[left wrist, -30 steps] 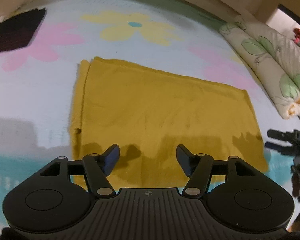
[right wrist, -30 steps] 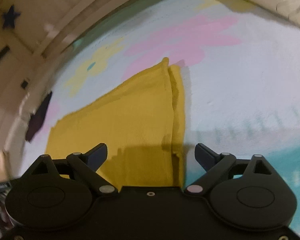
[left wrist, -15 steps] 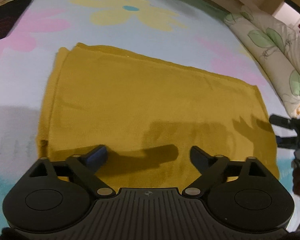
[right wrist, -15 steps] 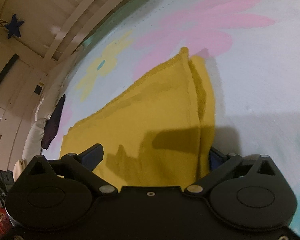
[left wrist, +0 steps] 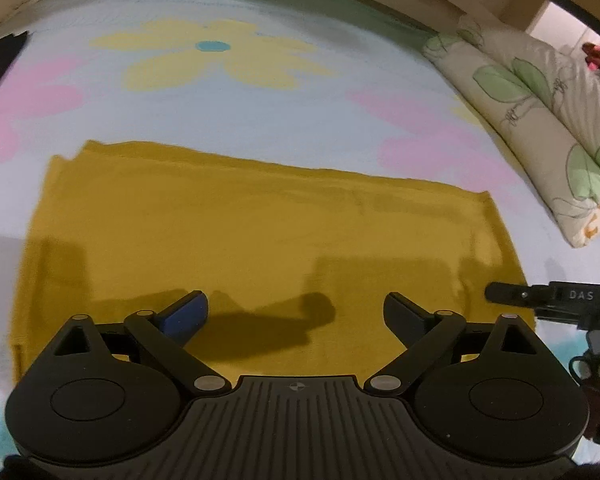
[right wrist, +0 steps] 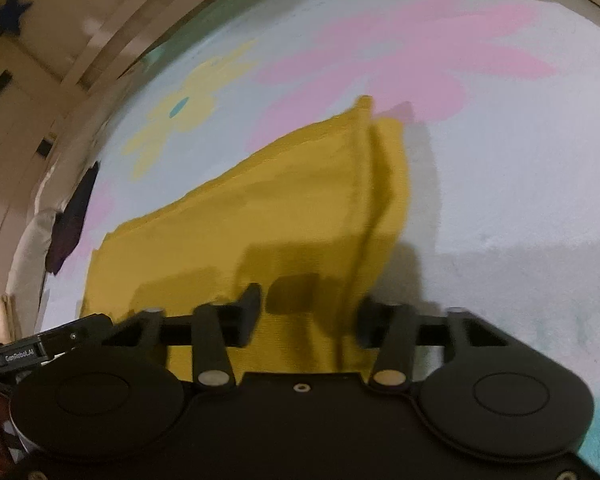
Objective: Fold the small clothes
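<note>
Floral bedsheet (left wrist: 260, 112), leaf-print pillow (left wrist: 540, 120)

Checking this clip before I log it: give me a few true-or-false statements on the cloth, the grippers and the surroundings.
1. The yellow cloth lies flat on a flower-print sheet. True.
2. The left hand-held gripper is shut on the cloth. False: its jaws stand wide open above it.
3. The right hand-held gripper has cloth between its fingers. True.
4. A leaf-print pillow lies right of the cloth in the left wrist view. True.
5. The cloth is blue. False: it is yellow.
</note>
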The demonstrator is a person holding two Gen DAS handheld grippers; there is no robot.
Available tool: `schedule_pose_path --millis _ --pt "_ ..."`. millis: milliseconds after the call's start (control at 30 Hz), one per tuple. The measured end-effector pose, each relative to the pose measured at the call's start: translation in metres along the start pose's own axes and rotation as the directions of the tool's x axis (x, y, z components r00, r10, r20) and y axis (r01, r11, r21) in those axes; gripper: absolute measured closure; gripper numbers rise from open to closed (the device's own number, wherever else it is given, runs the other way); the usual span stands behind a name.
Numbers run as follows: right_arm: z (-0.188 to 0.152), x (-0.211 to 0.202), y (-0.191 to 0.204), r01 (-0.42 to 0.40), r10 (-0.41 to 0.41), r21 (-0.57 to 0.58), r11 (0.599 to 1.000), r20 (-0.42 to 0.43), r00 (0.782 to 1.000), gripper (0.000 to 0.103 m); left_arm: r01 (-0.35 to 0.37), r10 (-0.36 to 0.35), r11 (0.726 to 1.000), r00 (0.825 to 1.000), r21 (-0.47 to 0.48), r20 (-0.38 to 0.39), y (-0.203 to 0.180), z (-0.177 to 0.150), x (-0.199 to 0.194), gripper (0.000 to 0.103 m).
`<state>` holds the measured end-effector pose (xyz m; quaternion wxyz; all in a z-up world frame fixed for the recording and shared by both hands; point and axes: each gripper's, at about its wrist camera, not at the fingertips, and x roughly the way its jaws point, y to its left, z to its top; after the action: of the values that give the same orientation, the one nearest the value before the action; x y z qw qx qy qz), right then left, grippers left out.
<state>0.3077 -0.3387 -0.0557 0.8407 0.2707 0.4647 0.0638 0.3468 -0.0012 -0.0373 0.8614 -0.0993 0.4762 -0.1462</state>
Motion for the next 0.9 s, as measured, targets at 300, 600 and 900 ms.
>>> schedule_pose_path --millis 300,600,900 --pt "-0.004 -0.003 -0.019 -0.019 0.019 0.042 0.999 0.005 1.0 0.072 -0.108 0.119 0.972 0.992 0.21 -0.037 -0.037 -0.017 0.028 0.008" --pt "-0.003 -0.003 -0.02 -0.029 0.029 0.062 0.998 0.007 1.0 0.072 -0.094 0.11 0.961 0.993 0.26 -0.048 -0.035 -0.053 0.012 0.005" --pt "-0.004 -0.002 -0.018 -0.019 0.018 0.042 0.999 0.013 1.0 0.07 0.046 -0.046 0.998 0.999 -0.033 0.018 -0.013 -0.005 -0.013 0.02"
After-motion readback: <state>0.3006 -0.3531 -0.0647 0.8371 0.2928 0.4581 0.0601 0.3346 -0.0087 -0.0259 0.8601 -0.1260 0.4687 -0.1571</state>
